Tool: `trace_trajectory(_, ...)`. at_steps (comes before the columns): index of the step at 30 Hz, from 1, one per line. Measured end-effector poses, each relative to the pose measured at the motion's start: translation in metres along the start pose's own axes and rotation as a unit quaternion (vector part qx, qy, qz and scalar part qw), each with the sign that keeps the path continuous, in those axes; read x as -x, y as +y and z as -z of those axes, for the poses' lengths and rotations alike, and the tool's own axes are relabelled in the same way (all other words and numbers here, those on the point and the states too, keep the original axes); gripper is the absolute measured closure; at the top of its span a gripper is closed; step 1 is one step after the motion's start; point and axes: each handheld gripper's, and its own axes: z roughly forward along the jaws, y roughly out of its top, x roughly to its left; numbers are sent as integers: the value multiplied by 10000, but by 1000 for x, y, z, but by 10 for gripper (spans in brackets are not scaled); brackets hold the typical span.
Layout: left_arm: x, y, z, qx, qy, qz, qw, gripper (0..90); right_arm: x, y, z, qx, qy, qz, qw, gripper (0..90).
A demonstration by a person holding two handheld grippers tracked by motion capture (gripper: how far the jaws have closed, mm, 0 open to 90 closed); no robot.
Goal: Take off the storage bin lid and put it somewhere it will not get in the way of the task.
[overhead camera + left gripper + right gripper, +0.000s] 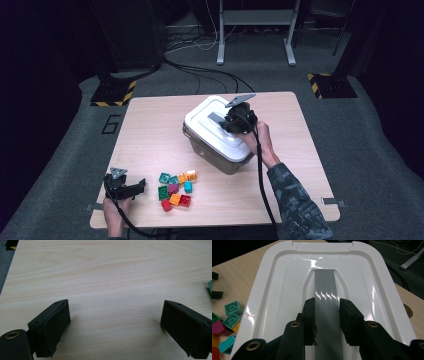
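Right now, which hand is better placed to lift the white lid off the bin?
The right. Its tool is shut on the grey strap handle of the white plastic lid. The left tool hangs open over bare wooden table, beside the coloured toy bricks.

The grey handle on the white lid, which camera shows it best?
The right gripper view: the grey handle runs up the middle of the white lid, close and sharp, with the right gripper shut on it. The high view shows it small, partly behind the gripper. The left gripper view looks at the table.
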Motion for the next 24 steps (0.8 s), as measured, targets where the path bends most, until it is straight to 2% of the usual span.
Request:
trace_trajectory(2,-1,0,0,-34,-9,-39,10000,86,3,0,3,60,-34,84,9999,670)
trace_trajectory(21,0,0,0,-7,1,-7,10000,86,31,-19,43,197,-431,-315,9984,669)
trace_trajectory(24,0,0,0,-7,1,-7,10000,86,35,-21,45,206,-474,-260,9983,669)
